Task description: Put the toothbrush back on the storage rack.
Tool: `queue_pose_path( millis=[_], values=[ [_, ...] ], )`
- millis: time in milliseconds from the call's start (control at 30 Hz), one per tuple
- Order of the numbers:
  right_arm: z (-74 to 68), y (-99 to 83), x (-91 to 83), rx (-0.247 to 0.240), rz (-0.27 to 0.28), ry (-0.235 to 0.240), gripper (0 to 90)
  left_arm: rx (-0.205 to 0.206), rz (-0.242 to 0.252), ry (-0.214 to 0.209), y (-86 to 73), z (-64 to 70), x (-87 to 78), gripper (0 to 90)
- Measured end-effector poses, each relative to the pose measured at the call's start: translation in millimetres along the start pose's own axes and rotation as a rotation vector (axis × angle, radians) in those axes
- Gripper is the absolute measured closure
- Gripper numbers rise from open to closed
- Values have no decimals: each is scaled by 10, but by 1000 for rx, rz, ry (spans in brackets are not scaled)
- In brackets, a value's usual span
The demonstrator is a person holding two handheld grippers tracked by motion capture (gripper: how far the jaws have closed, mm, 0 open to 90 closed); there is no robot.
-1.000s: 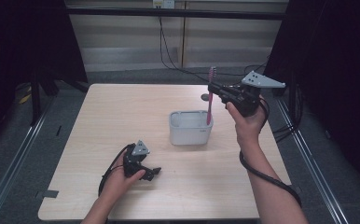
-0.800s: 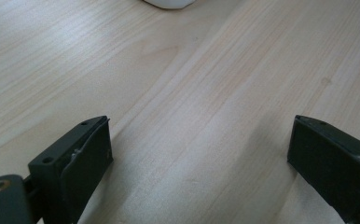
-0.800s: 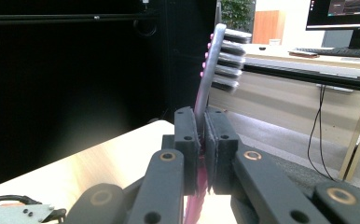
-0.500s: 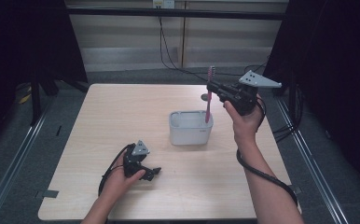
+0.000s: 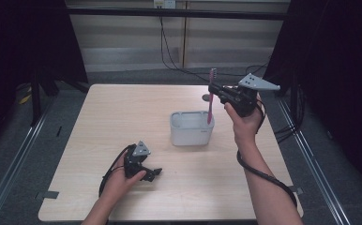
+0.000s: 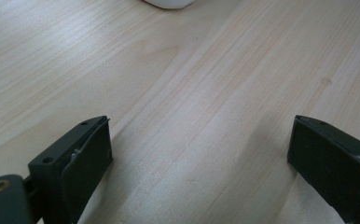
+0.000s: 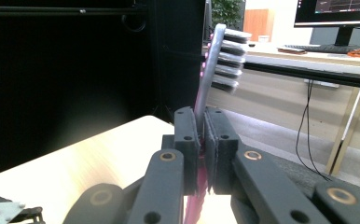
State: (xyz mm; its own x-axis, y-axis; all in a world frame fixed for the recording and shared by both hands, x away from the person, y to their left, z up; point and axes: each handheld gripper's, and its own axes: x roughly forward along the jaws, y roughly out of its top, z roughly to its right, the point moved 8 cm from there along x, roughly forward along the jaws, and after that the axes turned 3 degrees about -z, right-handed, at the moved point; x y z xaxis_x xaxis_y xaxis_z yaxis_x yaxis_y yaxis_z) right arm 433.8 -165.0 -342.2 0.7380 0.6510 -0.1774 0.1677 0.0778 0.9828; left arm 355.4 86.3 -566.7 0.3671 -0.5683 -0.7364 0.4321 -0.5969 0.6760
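A pink toothbrush (image 5: 210, 97) stands upright above the white tub (image 5: 191, 128), bristle head up and its lower end over the tub's right side. My right gripper (image 5: 215, 88) is shut on its handle, held above the tub's far right corner. In the right gripper view the jaws pinch the toothbrush (image 7: 214, 65) just below the bristles, right gripper (image 7: 201, 140). My left gripper (image 5: 154, 172) rests low on the wooden table (image 5: 123, 117) near the front, left of the tub, open. In the left gripper view the left gripper (image 6: 199, 158) has its jaws wide apart over bare wood.
A small grey round thing (image 5: 206, 97) lies on the table behind the tub. The tub's edge (image 6: 169, 3) shows at the top of the left gripper view. Cables trail off the table's right side. Dark curtains flank the table.
The right gripper with the toothbrush has shifted slightly, staying above the tub. The left gripper has not moved.
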Motion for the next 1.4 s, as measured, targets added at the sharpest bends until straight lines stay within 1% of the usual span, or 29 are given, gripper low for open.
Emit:
queue_pose_path(
  millis=[233, 300, 600, 933, 1033, 1267, 1400],
  values=[
    [52, -58, 26, -6, -4, -19, 844, 0, 0, 0, 0, 0, 0, 59],
    [58, -67, 30, 0, 0, -19, 844, 0, 0, 0, 0, 0, 0, 59],
    [90, -107, 59, -4, 4, -30, 844, 0, -1, -2, 0, 1, -1, 59],
    [114, -164, 86, 5, -5, -36, 844, 0, -1, -2, 0, 1, -1, 59],
    [119, -176, 91, -1, -5, -38, 844, -1, -2, -3, -2, 2, -2, 59],
    [116, -204, 99, 8, -8, -36, 843, -1, -2, -3, -1, 2, -1, 59],
    [113, -211, 103, 1, -8, -33, 843, -1, -2, -3, -1, 2, -1, 59]
  ],
)
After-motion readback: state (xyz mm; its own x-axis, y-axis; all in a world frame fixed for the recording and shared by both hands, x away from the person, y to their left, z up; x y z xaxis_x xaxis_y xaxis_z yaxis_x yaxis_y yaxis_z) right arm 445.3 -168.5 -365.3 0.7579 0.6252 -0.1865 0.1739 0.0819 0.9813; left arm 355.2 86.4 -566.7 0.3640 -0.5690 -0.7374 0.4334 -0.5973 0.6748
